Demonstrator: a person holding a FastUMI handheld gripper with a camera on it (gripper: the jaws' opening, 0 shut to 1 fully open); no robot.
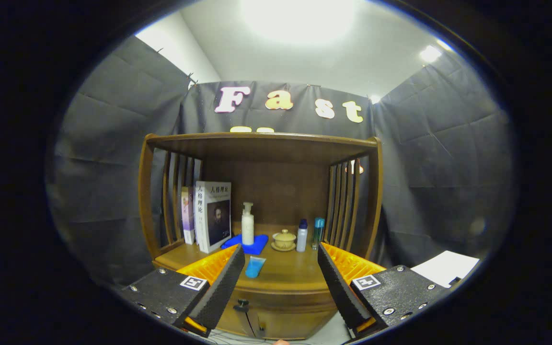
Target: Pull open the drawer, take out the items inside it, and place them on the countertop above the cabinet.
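Note:
My gripper (281, 282) is open, its two black padded fingers (221, 287) spread wide with nothing between them. Ahead stands a wooden cabinet with a countertop (290, 275) under a shelf. Its drawer front (285, 299) sits below the countertop and looks closed, with a small dark knob (242, 304) low between the fingers, near the left one. On the countertop lies a light blue tube (255, 266) near the front edge. Behind it are a blue cloth (249, 244) and a white pump bottle (247, 225) standing on it.
Two books (212, 221) lean at the left of the countertop. A lidded tea cup on a saucer (283, 240), a white bottle (302, 235) and a teal bottle (318, 232) stand at the right. Slatted wooden sides (345, 201) enclose the countertop. A white sheet (446, 267) lies at the right.

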